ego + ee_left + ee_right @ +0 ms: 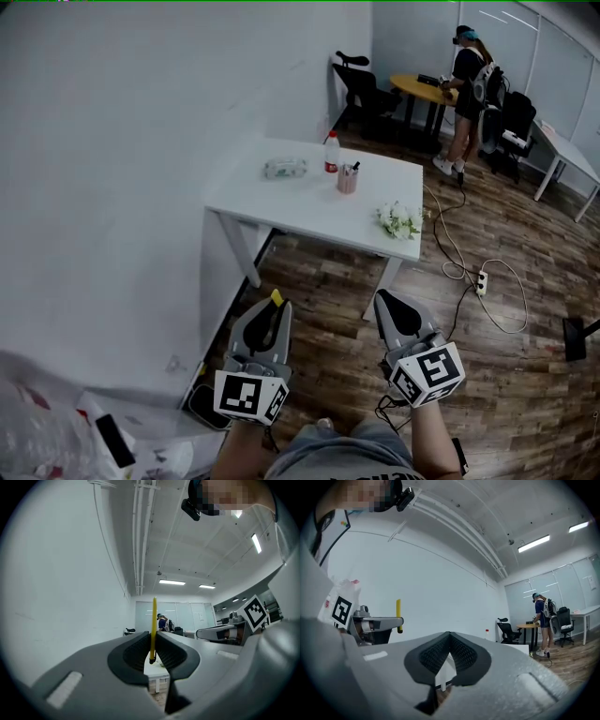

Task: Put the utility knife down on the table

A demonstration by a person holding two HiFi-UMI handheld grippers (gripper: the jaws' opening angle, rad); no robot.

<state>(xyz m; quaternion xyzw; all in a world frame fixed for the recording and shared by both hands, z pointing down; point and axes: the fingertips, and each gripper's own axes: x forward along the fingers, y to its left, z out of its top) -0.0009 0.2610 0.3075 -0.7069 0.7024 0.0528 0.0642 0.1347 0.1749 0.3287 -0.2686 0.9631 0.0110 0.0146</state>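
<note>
Head view: finds left gripper (274, 307) at lower centre, clenched on knife (277, 297), with only a yellow tip showing past the jaw ends. Finds right gripper (384, 302) just right of it, pressed together on nothing. Places table (309, 202) at upper centre, well apart from both.

Left gripper view: confirms knife (153, 630) at frame centre, pinched edge-on and upright near its lower end.

Right gripper view: shows jaws closed and empty at lower centre, with knife (398, 616) at left.

Risk, as judged: thin hold near one end. Could pivot or slip on the carry and drop to floor (469, 337) short of table. Could bounce if released from height; calls for lowering flat before opening.
</note>
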